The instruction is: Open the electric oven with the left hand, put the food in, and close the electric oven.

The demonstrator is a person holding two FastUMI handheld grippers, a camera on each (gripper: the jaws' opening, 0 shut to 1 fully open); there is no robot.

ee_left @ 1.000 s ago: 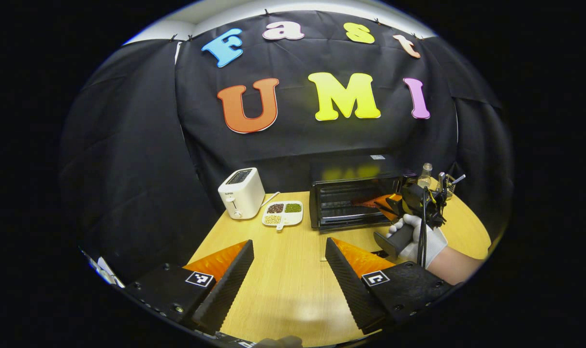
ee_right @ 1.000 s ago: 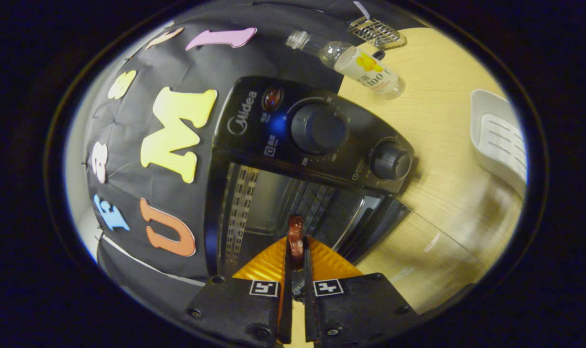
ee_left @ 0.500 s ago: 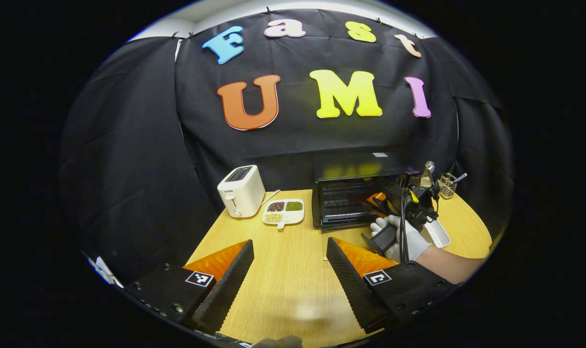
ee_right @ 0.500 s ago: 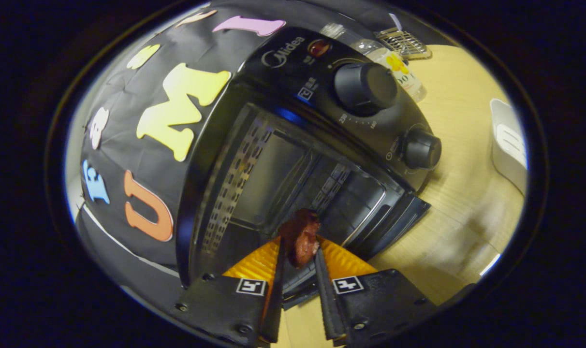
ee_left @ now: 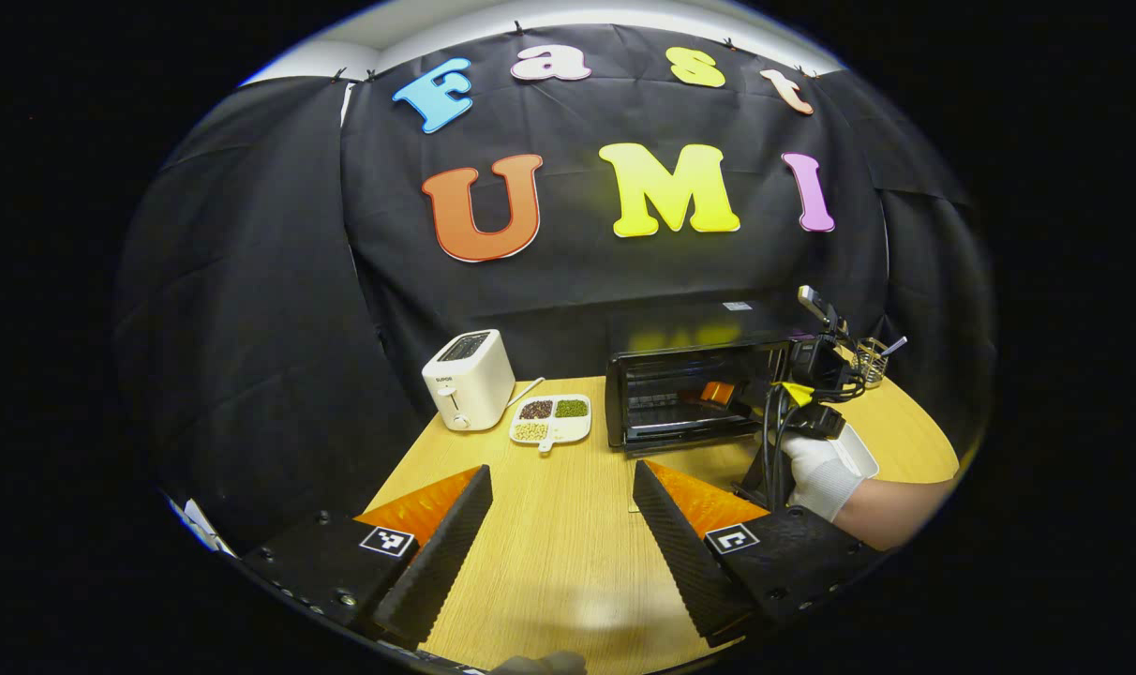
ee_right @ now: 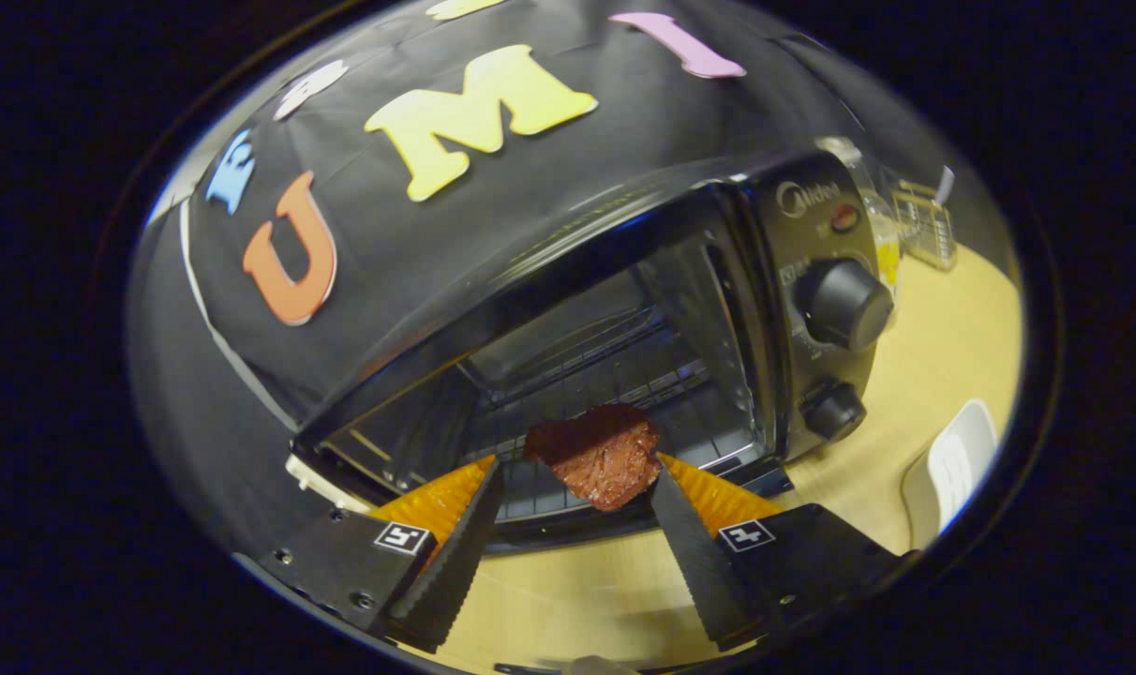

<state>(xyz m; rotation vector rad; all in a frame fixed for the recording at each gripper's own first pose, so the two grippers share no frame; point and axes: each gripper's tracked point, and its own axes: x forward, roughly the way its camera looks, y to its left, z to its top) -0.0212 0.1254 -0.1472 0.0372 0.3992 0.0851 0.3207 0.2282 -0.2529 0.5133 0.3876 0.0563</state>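
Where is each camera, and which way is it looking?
Left gripper view: rides the left gripper, held back over the table, facing the oven; a gloved hand shows.
Right gripper view: rides the right gripper at the oven mouth, facing the meat on the rack.
Both show the oven.

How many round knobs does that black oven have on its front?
2. Both are on the oven's control panel to the right of the open cavity in the right gripper view: a larger knob above, a smaller knob below it.

White toaster beside divided dish on table
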